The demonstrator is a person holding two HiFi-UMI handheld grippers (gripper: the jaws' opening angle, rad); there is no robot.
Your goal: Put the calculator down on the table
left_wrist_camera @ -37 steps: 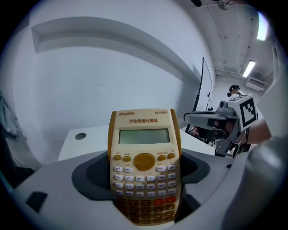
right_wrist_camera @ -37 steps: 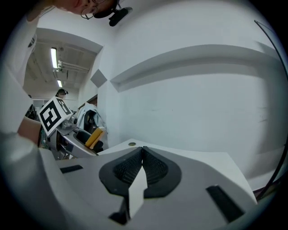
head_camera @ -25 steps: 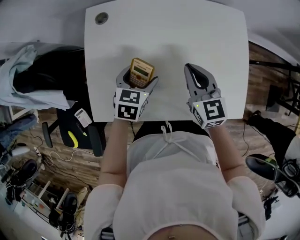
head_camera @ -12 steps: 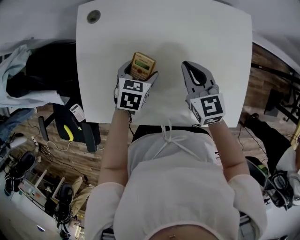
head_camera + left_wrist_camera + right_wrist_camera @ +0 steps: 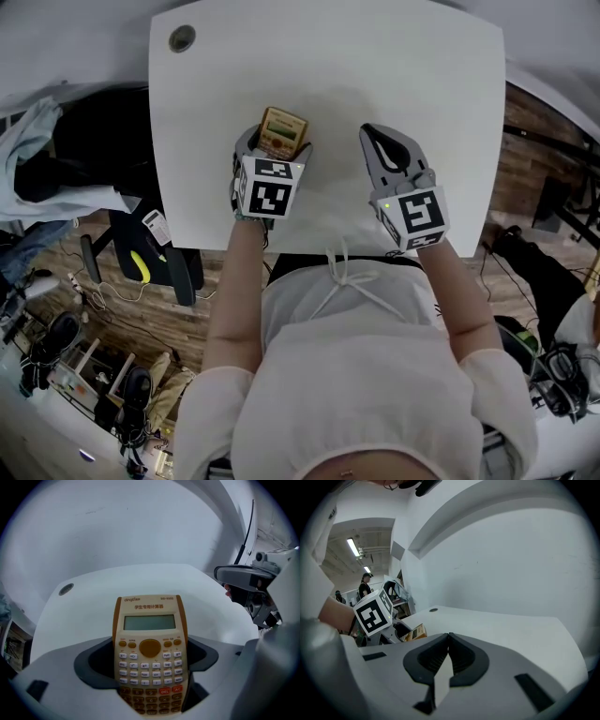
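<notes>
White table [image 5: 394, 75] beneath calculator [image 5: 282, 129] in left claw [image 5: 275, 146]

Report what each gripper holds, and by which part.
Left gripper grips the scientific calculator by its lower keypad end, display end free. Right gripper is shut on nothing.

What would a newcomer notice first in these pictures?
The orange-and-cream calculator stands out, clamped in the left gripper over the near part of the white table. To its right, the right gripper is shut on nothing. Each gripper carries a black-and-white marker cube at its back end.
</notes>
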